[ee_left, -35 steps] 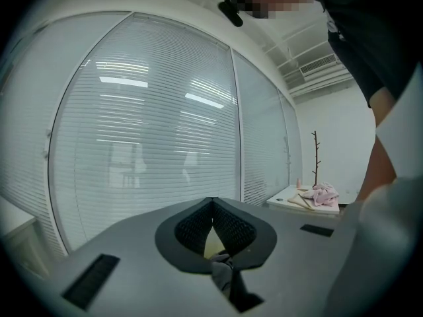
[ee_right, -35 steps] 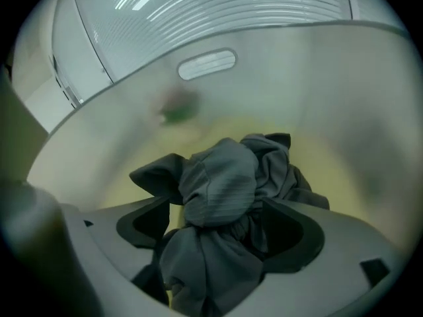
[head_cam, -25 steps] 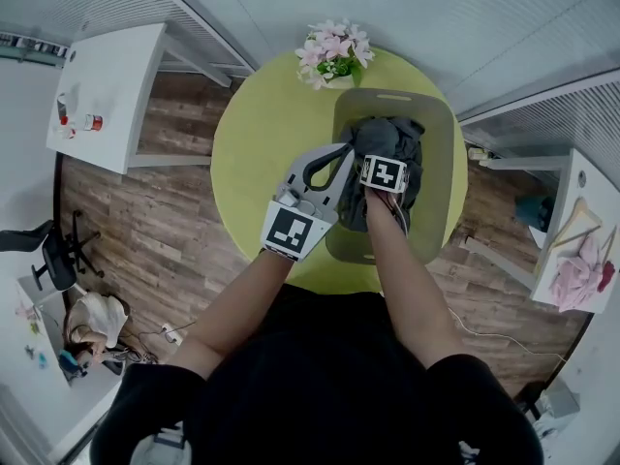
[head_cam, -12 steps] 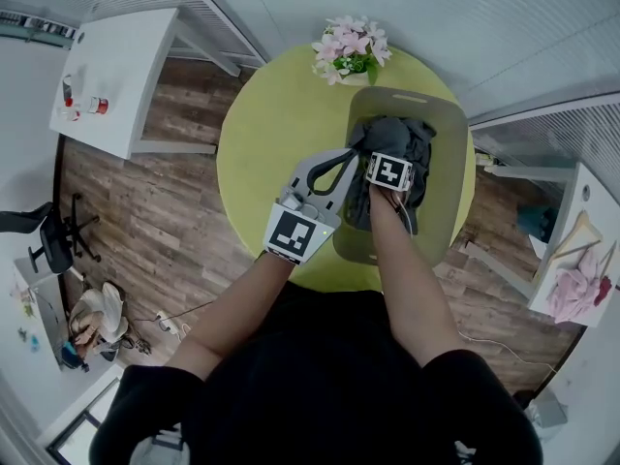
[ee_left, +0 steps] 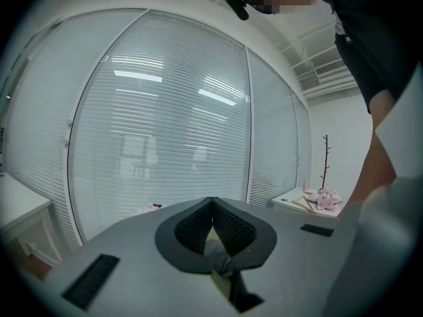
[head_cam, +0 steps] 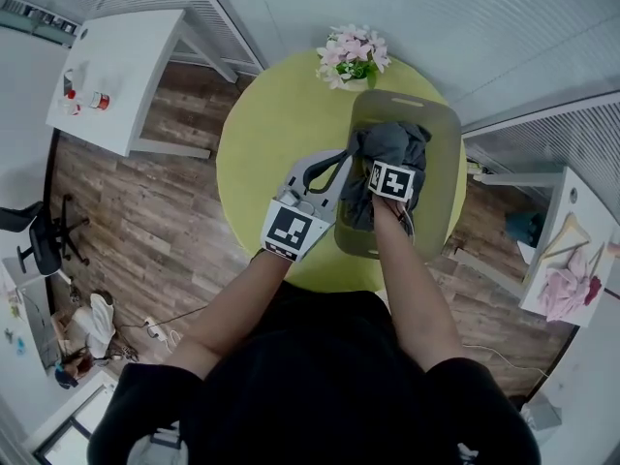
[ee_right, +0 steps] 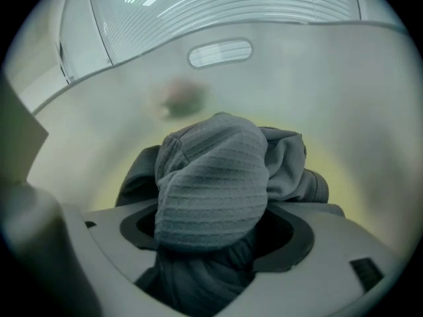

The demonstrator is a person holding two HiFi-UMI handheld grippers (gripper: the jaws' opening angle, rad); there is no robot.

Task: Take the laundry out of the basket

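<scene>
One gray garment (head_cam: 387, 145) in basket (head_cam: 442, 190)

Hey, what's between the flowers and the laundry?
Only the basket's far wall, with its handle slot, separates flowers from laundry; the head view shows it.

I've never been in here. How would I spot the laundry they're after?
Look for the round yellow-green table in the room's middle; a pale basket stands on its right side. Inside it lies the crumpled dark grey garment, the only cloth on that table.
</scene>
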